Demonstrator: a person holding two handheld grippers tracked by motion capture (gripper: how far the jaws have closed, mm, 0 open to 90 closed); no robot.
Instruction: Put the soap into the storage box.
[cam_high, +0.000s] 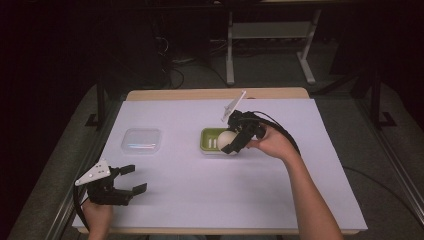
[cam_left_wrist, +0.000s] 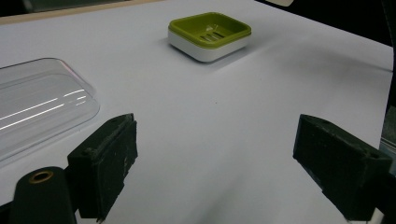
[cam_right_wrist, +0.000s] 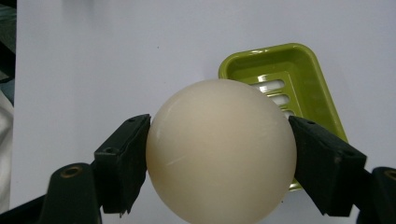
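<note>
Gripping a cream ball (cam_right_wrist: 221, 151) above the green dish (cam_high: 210, 141), the right gripper (cam_high: 233, 141) overhangs a white table (cam_high: 200, 190).

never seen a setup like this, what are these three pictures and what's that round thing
A person sits at a table covered in white, holding a two-jaw hand tool in each hand. The high view looks down from above; the other two come from cameras riding on each tool, looking along its black jaws. The right gripper clamps a cream-coloured ball just above a green soap dish. The left gripper rests near the table's front edge, jaws apart, holding nothing. A clear plastic lid lies to the left of the dish.
</note>
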